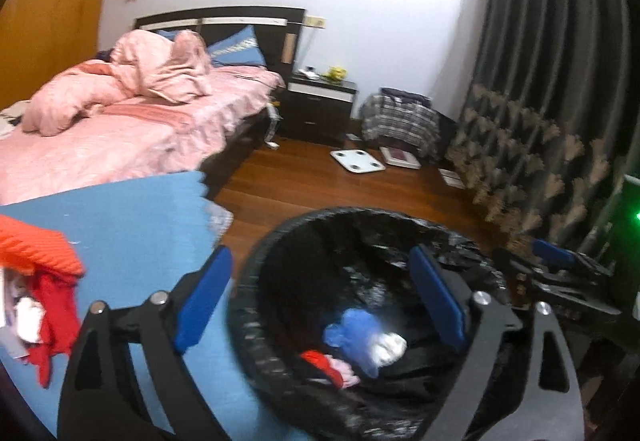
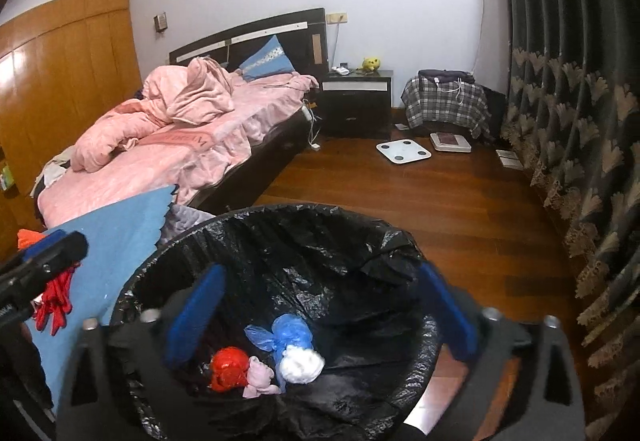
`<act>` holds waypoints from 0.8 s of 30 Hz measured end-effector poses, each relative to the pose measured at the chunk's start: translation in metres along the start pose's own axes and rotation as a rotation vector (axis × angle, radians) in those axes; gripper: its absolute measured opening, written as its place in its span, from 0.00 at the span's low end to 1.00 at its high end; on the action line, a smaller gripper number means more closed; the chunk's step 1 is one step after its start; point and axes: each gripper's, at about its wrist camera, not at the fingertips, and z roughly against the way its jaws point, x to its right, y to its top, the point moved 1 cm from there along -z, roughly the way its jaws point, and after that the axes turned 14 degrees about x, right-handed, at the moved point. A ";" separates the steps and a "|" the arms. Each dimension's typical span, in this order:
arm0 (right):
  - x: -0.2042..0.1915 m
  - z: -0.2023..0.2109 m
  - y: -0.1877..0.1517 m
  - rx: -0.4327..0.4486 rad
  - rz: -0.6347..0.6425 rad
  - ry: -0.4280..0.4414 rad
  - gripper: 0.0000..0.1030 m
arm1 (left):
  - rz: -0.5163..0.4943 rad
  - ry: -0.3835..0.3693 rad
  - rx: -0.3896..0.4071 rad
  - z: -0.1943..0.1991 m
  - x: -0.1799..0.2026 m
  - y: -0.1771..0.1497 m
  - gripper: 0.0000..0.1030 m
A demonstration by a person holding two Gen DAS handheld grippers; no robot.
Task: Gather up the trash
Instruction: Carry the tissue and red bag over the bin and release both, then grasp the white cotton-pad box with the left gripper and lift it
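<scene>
Over the trash bin (image 2: 256, 241) now, black liner crumpled round its rim. Right gripper (image 2: 320, 317) hanging above the opening, jaws spread wide, nothing between the blue pads. Left gripper (image 1: 320, 297) likewise gaping and empty, one finger over the blue mat (image 1: 132, 225), the other over the bin's mouth. Down at the bottom of the liner: a blue plastic bundle (image 2: 288, 335), a white wad (image 2: 300, 363) touching it, a red ball (image 2: 226, 367) and a pink scrap (image 2: 260, 377) pressed together just beside. Out on the mat, red scraps (image 2: 56, 305) and an orange cloth (image 1: 36, 245). Behind, a bed (image 2: 168, 153) heaped with pink bedding, wooden floor (image 2: 400, 197), a white scale (image 2: 403, 150).
</scene>
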 end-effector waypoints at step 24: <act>-0.119 -0.010 -0.010 -0.018 0.077 0.201 0.94 | 0.012 0.373 0.020 0.073 -0.123 -0.011 0.90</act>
